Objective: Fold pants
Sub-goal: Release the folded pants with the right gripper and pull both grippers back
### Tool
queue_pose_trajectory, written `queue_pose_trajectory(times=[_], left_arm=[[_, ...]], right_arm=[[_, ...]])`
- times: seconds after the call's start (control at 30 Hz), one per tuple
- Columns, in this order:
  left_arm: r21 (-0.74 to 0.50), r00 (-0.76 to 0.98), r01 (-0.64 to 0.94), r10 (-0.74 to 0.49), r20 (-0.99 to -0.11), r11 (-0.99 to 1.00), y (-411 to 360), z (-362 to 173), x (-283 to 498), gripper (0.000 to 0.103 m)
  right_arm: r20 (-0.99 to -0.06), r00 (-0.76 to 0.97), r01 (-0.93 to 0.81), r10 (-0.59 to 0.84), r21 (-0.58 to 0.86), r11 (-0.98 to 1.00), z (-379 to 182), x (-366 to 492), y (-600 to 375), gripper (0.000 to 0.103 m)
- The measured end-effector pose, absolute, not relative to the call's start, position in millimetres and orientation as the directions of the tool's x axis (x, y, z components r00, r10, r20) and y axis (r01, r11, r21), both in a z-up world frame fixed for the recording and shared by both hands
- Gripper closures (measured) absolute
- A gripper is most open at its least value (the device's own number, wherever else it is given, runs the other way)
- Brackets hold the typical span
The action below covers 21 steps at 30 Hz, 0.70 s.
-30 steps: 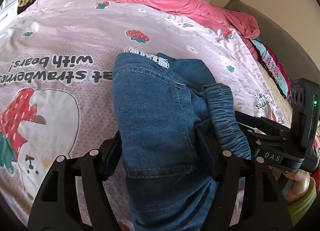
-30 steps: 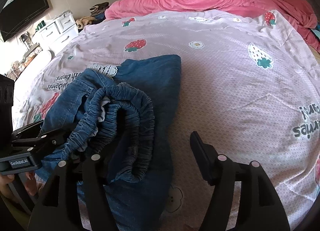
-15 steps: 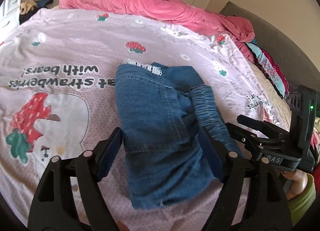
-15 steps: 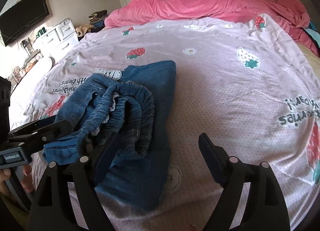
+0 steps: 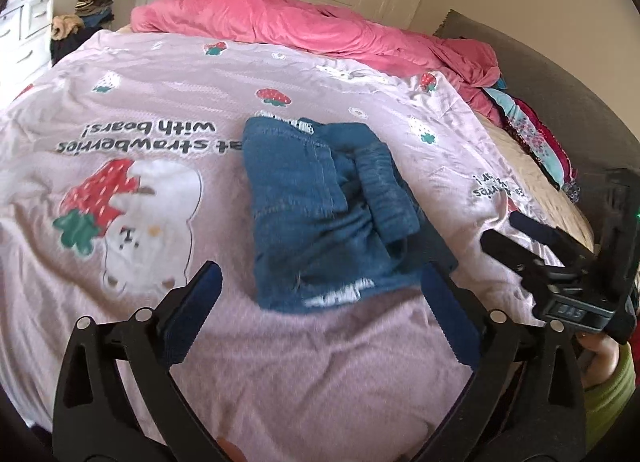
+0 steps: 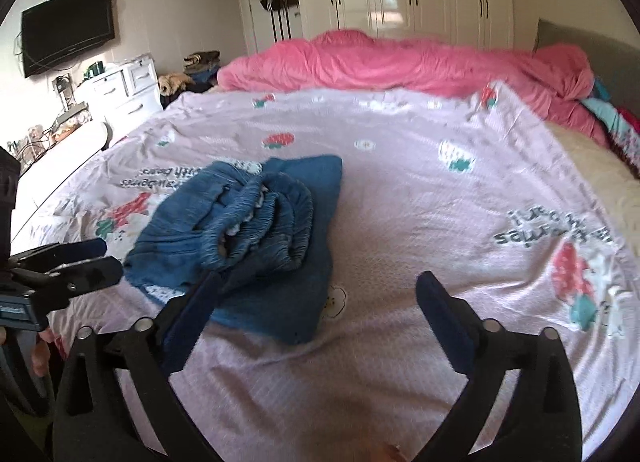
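Note:
The blue denim pants [image 5: 324, 214] lie folded into a small bundle on the pink strawberry-print bedspread [image 5: 160, 110]. The gathered waistband shows on top in the right wrist view [image 6: 256, 222]. My left gripper [image 5: 320, 294] is open and empty, just short of the bundle's near edge. My right gripper [image 6: 316, 294] is open and empty, and its left finger [image 6: 192, 314] overlaps the bundle's near edge. The right gripper also shows in the left wrist view [image 5: 532, 234], with its jaws apart, to the right of the pants. The left gripper shows in the right wrist view [image 6: 80, 258], left of the pants.
A crumpled pink duvet [image 5: 320, 22] lies along the far side of the bed. Folded colourful clothes [image 5: 532, 130] sit at the right edge by the grey headboard [image 5: 560, 82]. White drawers [image 6: 116, 90] and a wall TV [image 6: 68, 30] stand to the left.
Both grippers let go of the pants and pulled back toward me. The bundle now lies free on the bedspread, farther from both cameras.

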<state>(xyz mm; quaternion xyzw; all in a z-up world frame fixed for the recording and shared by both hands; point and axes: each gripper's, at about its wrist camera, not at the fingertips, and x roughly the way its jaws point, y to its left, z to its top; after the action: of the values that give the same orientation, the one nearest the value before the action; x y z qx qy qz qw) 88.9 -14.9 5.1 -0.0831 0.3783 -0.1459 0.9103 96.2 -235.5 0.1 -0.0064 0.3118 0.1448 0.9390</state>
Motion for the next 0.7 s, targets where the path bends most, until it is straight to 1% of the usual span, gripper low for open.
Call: queue_pose_trajectory(times=[0.2, 0.5, 0.7], left_arm=[[-0.223, 0.698, 0.191, -0.292, -0.654, 0.956, -15, 6, 65, 0.009], [-0.217, 0.693, 0.169, -0.273, -0.667, 0.961, -17, -11, 30, 0.009], [-0.215, 0.68, 0.149, -0.257, -0.686, 0.965, -19, -21, 29, 0.009]], right_arm=[[-0.546, 0.801, -0.268, 0.246, 0.04, 0.963, 8, 61, -238, 0.004], [-0.562, 0.791, -0.252, 0.244, 0.066, 0.966, -4, 31, -243, 0.004], [-0.597, 0.765, -0.246, 0.243, 0.078, 0.966, -20, 29, -238, 0.004]])
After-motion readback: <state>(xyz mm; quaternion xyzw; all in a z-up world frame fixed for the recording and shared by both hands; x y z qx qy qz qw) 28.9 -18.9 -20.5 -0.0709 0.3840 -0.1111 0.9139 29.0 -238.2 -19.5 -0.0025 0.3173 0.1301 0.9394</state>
